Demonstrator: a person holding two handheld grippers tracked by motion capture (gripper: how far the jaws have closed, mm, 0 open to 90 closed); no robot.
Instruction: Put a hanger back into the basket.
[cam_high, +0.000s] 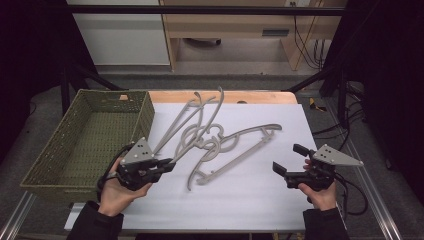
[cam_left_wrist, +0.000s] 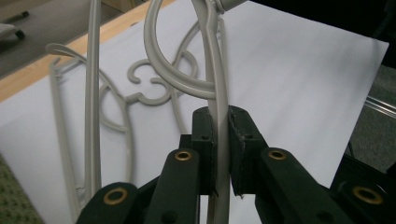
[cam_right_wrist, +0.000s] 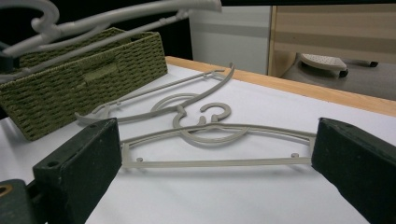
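Observation:
Three grey plastic hangers are on a white sheet (cam_high: 250, 200). My left gripper (cam_high: 170, 164) (cam_left_wrist: 222, 140) is shut on the arm of one hanger (cam_high: 218, 102) (cam_left_wrist: 212, 56), which is lifted and slants up toward the far side; it hangs above the basket in the right gripper view (cam_right_wrist: 116, 18). A second hanger (cam_high: 250, 131) (cam_right_wrist: 215, 162) lies flat in the middle. The third hanger (cam_high: 175, 125) (cam_right_wrist: 187, 84) lies beyond it, hooks overlapping. My right gripper (cam_high: 289, 158) (cam_right_wrist: 217, 177) stands open at the right, jaws wide and empty, facing the flat hanger.
An empty green woven basket (cam_high: 142, 120) (cam_right_wrist: 70, 79) stands at the left of the table. The wooden table edge (cam_high: 225, 96) runs along the far side. Black frame bars stand around the table, and cabinets lie beyond.

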